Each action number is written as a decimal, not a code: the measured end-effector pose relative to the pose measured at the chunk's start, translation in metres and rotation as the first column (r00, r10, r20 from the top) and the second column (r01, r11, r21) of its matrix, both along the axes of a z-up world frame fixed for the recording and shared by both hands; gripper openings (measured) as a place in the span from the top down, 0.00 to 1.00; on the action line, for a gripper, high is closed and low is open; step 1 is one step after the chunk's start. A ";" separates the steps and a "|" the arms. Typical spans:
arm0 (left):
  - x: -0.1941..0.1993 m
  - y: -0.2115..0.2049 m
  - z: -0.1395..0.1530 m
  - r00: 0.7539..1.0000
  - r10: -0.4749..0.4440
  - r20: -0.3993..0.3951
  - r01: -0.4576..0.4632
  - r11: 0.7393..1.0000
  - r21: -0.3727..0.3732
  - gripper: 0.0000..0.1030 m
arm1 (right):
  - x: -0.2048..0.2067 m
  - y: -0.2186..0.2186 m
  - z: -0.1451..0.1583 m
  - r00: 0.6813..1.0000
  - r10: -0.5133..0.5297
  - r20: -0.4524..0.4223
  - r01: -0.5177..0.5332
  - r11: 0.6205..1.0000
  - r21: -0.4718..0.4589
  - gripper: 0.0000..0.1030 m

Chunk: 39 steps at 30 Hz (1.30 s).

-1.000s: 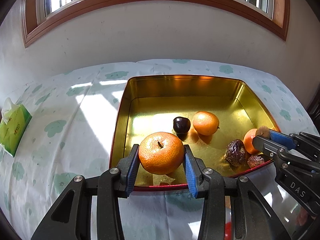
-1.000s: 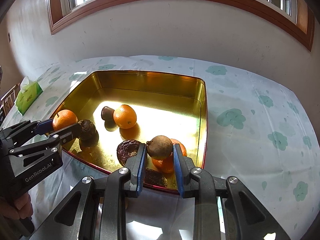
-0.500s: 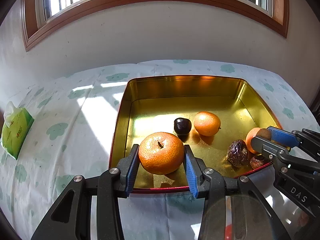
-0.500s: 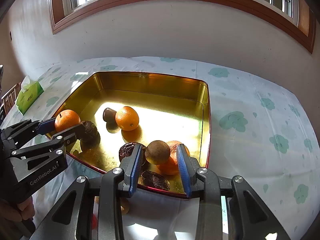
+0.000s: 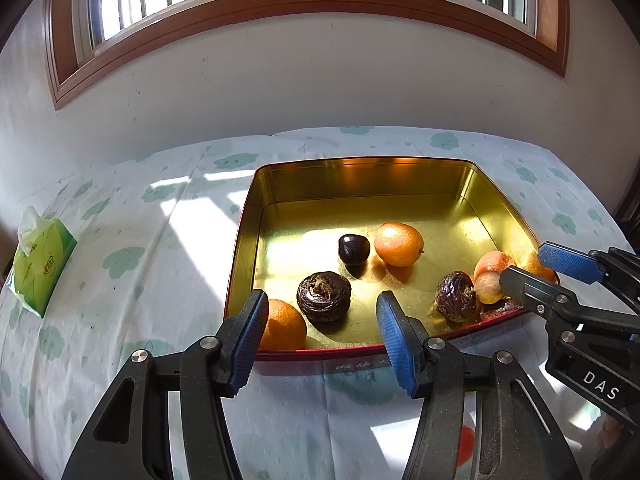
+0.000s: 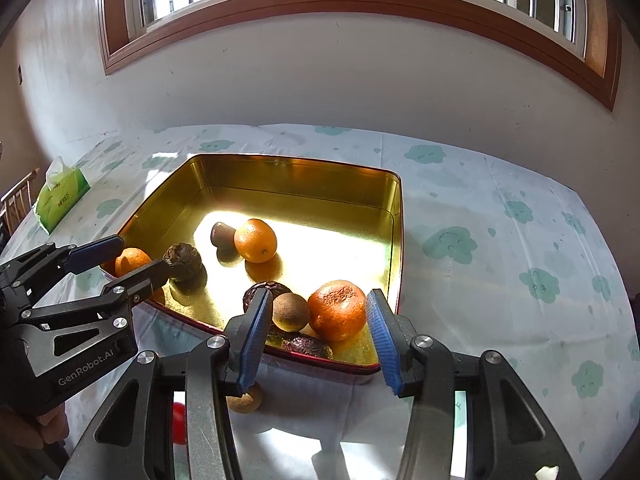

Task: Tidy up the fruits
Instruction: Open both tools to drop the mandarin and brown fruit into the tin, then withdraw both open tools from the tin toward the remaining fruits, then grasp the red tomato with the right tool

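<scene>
A gold tin tray (image 5: 360, 184) (image 6: 296, 184) with a red rim holds several fruits. My left gripper (image 5: 322, 304) (image 6: 128, 260) is opening over the tray's near edge. A large orange (image 5: 282, 328) (image 6: 132, 260) lies free in the near left corner beside the left pad. A dark wrinkled fruit (image 5: 324, 296) sits beyond the gap. My right gripper (image 6: 318, 300) (image 5: 532, 264) is opening too. A brown round fruit (image 6: 290, 312) (image 5: 490, 286) and another orange (image 6: 338, 308) rest on the tray floor between its pads, unpressed. A third orange (image 5: 398, 244) and a small dark fruit (image 5: 354, 248) lie mid-tray.
A green tissue pack (image 5: 40, 264) (image 6: 62, 198) lies at the far left of the flowered tablecloth. On the cloth below the right gripper sit a brown fruit (image 6: 244, 400) and a red thing (image 6: 178, 420). A hand (image 6: 24, 432) holds the left gripper. A wall stands behind the table.
Both grippers' jaws have spread. The large orange left the left pads and dropped into the tray's near left corner. The brown fruit left the right pads and settled beside the orange.
</scene>
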<state>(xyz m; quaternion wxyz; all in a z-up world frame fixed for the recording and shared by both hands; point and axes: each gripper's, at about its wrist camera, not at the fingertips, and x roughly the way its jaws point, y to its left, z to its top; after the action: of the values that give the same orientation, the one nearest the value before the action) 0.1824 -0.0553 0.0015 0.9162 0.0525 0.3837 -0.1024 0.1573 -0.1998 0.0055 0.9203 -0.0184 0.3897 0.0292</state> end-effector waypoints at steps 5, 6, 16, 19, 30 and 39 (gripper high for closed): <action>-0.018 0.003 0.005 1.000 -0.001 0.010 0.001 1.000 -0.006 0.44 | -0.018 0.000 0.007 1.000 -0.002 0.012 0.002 1.000 0.001 0.55; -0.022 0.003 0.007 1.000 0.000 0.010 0.000 1.000 -0.008 0.44 | -0.022 0.000 0.008 1.000 -0.003 0.014 0.004 1.000 -0.003 0.55; -0.063 0.024 0.002 1.000 0.030 0.005 -0.030 0.999 -0.018 0.44 | -0.064 0.000 -0.005 1.000 -0.003 -0.028 0.003 1.000 -0.019 0.55; -0.073 0.033 -0.008 0.999 0.047 -0.015 -0.048 0.999 -0.012 0.44 | -0.078 0.004 -0.018 0.998 0.011 -0.060 -0.013 1.000 -0.027 0.55; -0.097 0.071 -0.036 0.993 0.101 -0.058 -0.099 0.995 0.026 0.44 | -0.096 0.035 -0.049 0.988 0.071 -0.139 -0.067 0.997 0.034 0.54; -0.098 0.094 -0.040 0.986 0.154 -0.068 -0.153 0.988 0.022 0.44 | -0.086 0.068 -0.051 0.983 0.131 -0.129 -0.132 0.991 -0.004 0.54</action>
<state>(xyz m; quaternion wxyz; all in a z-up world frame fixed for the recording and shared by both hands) 0.0849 0.0389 -0.0386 0.9070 0.0270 0.4192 -0.0301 0.0718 -0.1317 -0.0457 0.8892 -0.0481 0.4462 0.0885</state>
